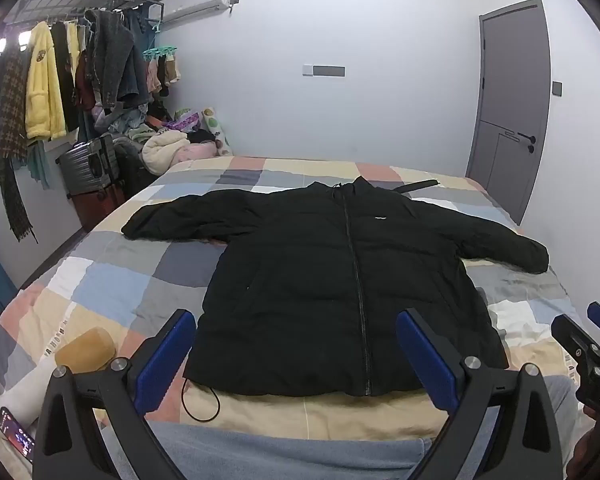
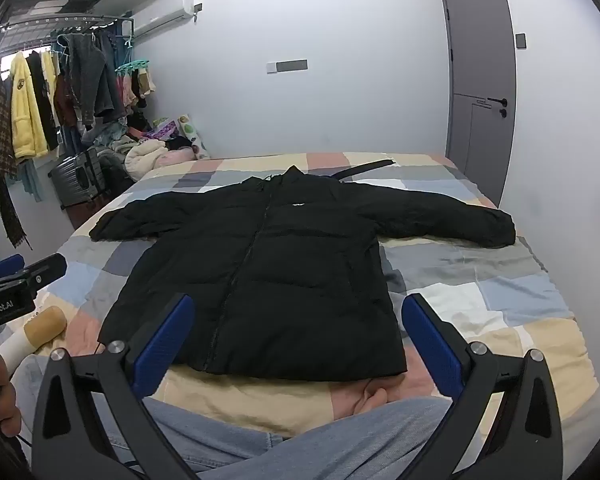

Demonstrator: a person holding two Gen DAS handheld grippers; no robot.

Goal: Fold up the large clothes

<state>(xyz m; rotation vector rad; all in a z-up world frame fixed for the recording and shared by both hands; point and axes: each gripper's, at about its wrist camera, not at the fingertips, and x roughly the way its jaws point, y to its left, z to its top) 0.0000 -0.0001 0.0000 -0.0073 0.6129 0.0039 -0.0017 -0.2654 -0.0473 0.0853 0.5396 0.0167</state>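
A black jacket is lying flat on the bed, front side up and zipped, with both sleeves stretched out to the sides and its collar pointing toward the far wall. Its hem is lying near the close edge of the bed, over a checked cover of grey, blue, cream and pink squares. A thin black cord is looping out from under the hem on the cover.

The left tool is hovering above the hem with its jaws spread wide and nothing between them. The right tool is hovering likewise over the hem's right corner, released and gripping nothing. Neither is touching the jacket.

A person's legs in blue jeans are showing below the tools. A yellow-headed roller and a phone are lying on the bed to the left. Further off, clothes are hanging on a rack beside a suitcase, and a grey door is standing shut on the right.
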